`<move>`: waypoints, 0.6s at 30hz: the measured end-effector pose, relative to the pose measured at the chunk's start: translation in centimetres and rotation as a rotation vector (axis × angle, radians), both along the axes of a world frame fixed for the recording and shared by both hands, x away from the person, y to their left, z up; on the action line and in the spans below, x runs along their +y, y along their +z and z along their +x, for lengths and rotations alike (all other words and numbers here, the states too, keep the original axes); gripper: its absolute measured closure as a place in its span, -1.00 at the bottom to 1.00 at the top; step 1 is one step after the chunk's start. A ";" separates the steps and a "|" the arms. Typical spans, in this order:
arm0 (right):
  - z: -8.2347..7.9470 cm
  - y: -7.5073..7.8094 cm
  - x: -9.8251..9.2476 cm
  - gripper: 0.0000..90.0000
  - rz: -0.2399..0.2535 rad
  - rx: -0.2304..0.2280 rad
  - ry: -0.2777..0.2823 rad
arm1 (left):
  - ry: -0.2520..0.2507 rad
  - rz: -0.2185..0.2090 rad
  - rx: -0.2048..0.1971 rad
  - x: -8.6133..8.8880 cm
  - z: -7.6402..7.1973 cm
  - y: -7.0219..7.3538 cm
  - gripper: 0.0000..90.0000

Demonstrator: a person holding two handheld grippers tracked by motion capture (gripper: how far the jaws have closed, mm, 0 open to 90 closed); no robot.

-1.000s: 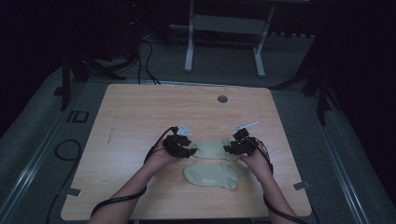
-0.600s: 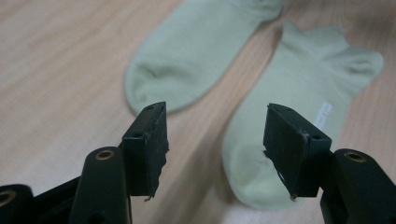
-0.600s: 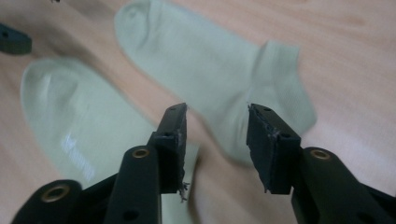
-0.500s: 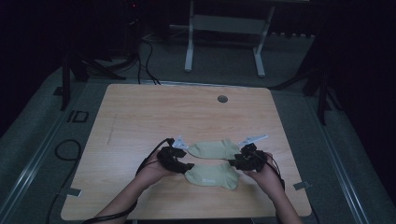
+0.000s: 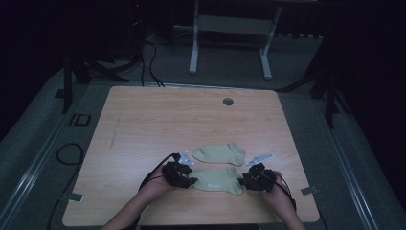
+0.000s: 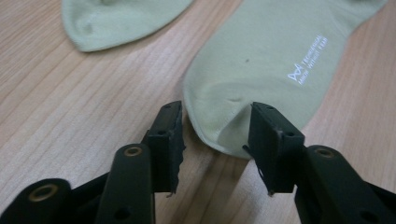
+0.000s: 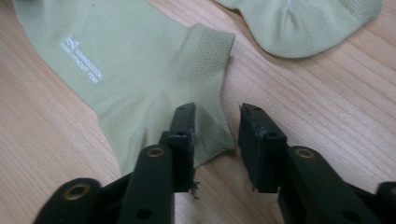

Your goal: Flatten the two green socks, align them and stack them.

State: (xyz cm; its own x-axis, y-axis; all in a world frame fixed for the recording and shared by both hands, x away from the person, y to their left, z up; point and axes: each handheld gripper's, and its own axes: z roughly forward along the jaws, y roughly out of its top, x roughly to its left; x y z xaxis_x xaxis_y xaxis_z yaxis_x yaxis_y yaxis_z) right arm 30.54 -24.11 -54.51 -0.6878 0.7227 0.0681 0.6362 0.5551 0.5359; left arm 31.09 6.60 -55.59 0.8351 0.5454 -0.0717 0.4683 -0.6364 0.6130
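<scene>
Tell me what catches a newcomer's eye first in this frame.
Two pale green socks lie side by side near the table's front edge. The left tongs and right tongs flank the nearer sock, jaws open at its toe and cuff. The farther sock lies untouched behind it.

My wooden table [image 5: 143,124] sits on grey carpet [image 5: 306,86] in a dim room; beyond it stands a white metal frame [image 5: 230,43]. Black cables [image 5: 151,62] trail across the floor.

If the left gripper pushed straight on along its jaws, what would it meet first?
Probably the toe end of the near sock: the left gripper is open and that rounded tip already sits between its jaws on the table.
</scene>
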 end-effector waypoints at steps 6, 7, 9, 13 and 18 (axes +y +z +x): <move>-0.6 0.0 0.8 0.86 -0.059 -0.044 0.008 | 0.016 0.003 -0.018 -0.2 -0.2 0.1 0.91; -0.6 0.1 0.9 0.88 -0.060 -0.042 0.003 | 0.024 -0.006 -0.015 -0.2 -0.2 0.1 0.94; -0.7 0.1 1.0 0.88 -0.061 -0.045 0.002 | 0.028 -0.008 -0.018 -0.1 -0.2 0.2 0.95; -1.2 1.3 0.9 0.89 -0.038 -0.060 0.003 | 0.031 -0.027 -0.023 0.2 -0.3 1.4 0.96; -0.7 3.8 0.3 0.89 0.012 -0.094 -0.012 | 0.050 -0.063 -0.059 0.7 0.3 3.7 0.96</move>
